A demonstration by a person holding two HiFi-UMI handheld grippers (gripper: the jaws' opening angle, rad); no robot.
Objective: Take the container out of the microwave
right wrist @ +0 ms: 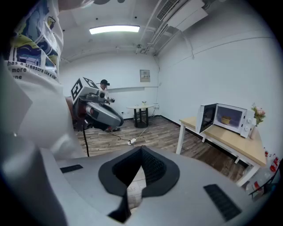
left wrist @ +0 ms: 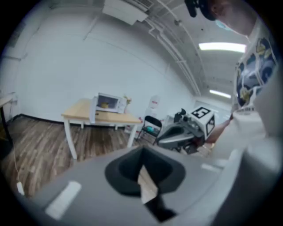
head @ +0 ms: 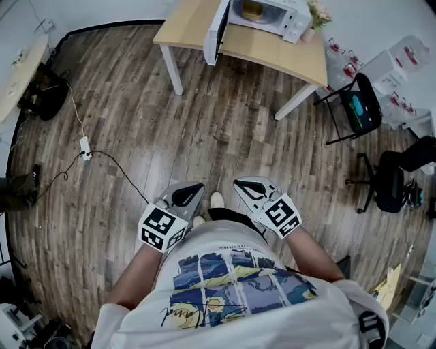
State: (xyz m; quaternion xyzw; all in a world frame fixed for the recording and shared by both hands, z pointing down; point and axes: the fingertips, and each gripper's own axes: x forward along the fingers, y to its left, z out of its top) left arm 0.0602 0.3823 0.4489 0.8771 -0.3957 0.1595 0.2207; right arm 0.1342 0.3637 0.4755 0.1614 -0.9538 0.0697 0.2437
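The wooden floor (head: 204,123) fills most of what I see looking down, and I stand on it well back from the light wooden bench (head: 272,51), which sits at the top of the head view. A black folding chair (head: 368,95) stands just beside the bench's right end. On the bench sits the white microwave (head: 272,13), with its door (head: 218,31) swung wide open to the left and hanging out past the bench edge. I hold both tools low in front of my chest, pointed at the floor and well apart from the bench. My left gripper (head: 197,186) has its jaws closed tip to tip with nothing between them, and my right gripper (head: 240,183) is the same: tips pressed together, empty. The two sit near each other without touching. A small pot of flowers (head: 315,19) stands just beside the microwave's right end. The yellowish container (head: 251,9) is inside the microwave's open cavity, resting on its floor, and in the right gripper view it (right wrist: 226,119) shows through the open front.
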